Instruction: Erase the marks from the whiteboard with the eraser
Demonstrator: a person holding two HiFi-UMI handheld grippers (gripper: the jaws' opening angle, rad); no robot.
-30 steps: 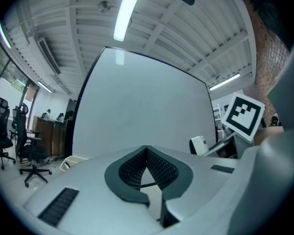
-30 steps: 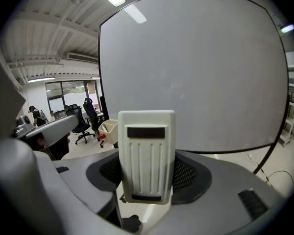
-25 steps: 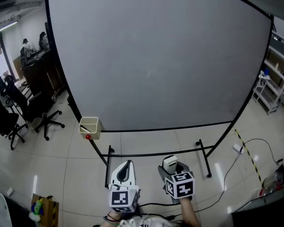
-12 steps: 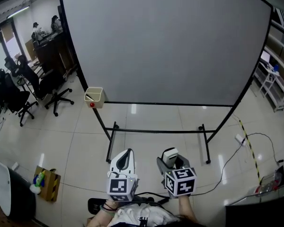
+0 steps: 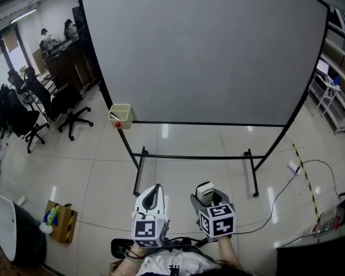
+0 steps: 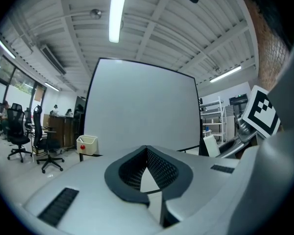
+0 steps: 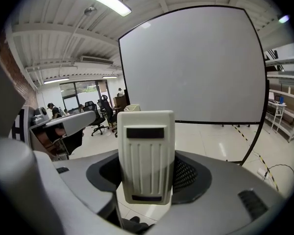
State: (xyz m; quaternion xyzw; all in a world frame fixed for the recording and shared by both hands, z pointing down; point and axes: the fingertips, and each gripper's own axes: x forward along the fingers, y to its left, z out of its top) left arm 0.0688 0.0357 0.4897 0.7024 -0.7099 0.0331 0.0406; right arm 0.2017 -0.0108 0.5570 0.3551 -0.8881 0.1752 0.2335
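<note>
Both grippers closed: right gripper (image 5: 206, 195) on the eraser (image 7: 146, 155), left gripper (image 5: 154, 190) empty.

The left tongs (image 5: 154, 190) and right tongs (image 5: 205, 196) wore smooth pale grey shells, each tapering forward to a rounded nose. A cube (image 5: 147, 230) of black-and-white square markers capped the rear of the left one, and a 2nd cube (image 5: 218, 221) capped the right. Seen close, a dark mesh-textured recess (image 6: 154, 168) ringed the jaws, and black slotted vents (image 6: 59, 205) marked the shell. A dark band (image 5: 134, 250) circled the left wrist; the clothing (image 5: 172, 264) was white.
</note>
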